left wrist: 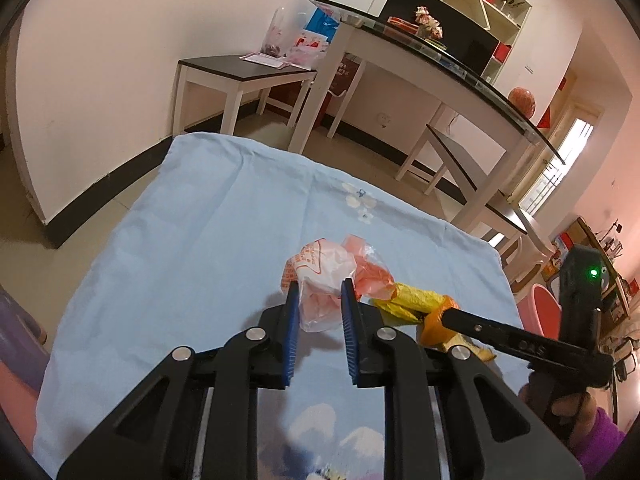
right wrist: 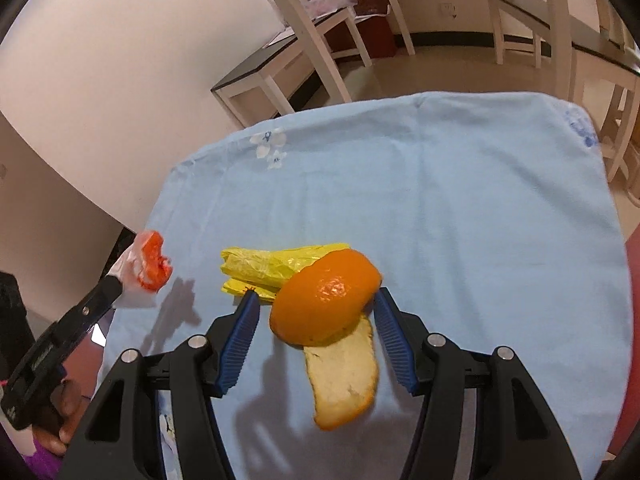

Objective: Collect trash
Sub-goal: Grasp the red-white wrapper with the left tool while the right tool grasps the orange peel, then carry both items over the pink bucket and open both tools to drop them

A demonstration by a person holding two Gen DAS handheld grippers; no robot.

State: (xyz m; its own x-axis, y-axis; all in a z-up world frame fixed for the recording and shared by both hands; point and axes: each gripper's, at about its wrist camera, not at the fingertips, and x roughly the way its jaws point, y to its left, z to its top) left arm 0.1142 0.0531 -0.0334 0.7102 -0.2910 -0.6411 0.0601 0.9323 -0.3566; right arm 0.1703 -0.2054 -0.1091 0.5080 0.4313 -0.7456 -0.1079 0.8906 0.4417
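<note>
A crumpled white and orange plastic bag (left wrist: 320, 276) sits between the blue pads of my left gripper (left wrist: 320, 283), which is shut on it. In the right wrist view the same bag (right wrist: 150, 264) hangs just above the light blue cloth (right wrist: 480, 200), casting a shadow. An orange peel (right wrist: 324, 300) with a pale inner strip lies between the pads of my right gripper (right wrist: 316, 292). Its jaws stand open, with a gap at the left pad. A folded yellow plastic bag (right wrist: 260, 268) lies on the cloth just beyond the peel, touching it.
The cloth covers a low table (left wrist: 180, 240) with floor on all sides. Beyond it stand a white side table (left wrist: 240, 76), a glass-topped table (left wrist: 440, 60) and benches. A pink stool (left wrist: 540, 308) stands at the right. A hand in a purple sleeve (left wrist: 596, 436) holds the right gripper.
</note>
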